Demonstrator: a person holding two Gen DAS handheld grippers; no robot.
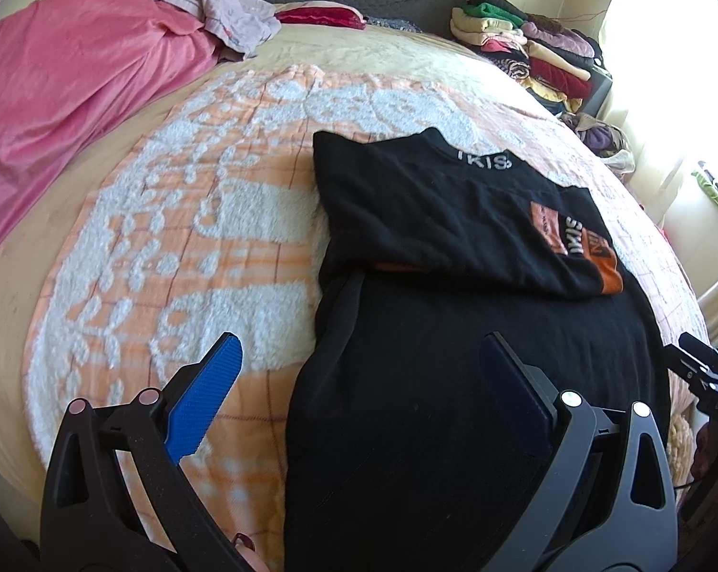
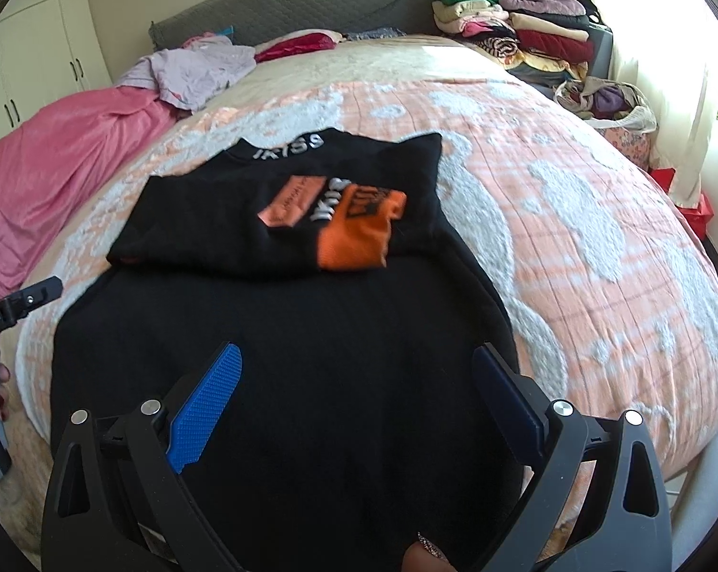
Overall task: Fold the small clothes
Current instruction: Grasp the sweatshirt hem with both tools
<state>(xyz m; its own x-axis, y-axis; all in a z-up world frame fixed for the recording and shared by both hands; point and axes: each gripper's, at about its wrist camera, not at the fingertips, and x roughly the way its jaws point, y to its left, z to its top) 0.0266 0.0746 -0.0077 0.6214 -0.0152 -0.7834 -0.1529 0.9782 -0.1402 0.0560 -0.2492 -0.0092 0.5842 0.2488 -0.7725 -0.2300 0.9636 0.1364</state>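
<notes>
Black knit fills the left wrist view: the black sweater point(image 1: 454, 333) lies flat on the orange-and-white blanket point(image 1: 192, 238), its top folded down toward 6 o'clock, white collar lettering reading roughly "IKIS" at 1 o'clock, while the left gripper point(image 1: 359, 372) hovers with jaws spread wide, holding nothing, a pink sheet point(image 1: 73, 95) at 10 o'clock. In the right wrist view the right gripper point(image 2: 356, 372) gapes empty above the sweater's lower half, the blurred collar text at 12 o'clock, an orange patch point(image 2: 354, 233) beneath it, and stacked clothes point(image 2: 516, 28) at 1 o'clock.
</notes>
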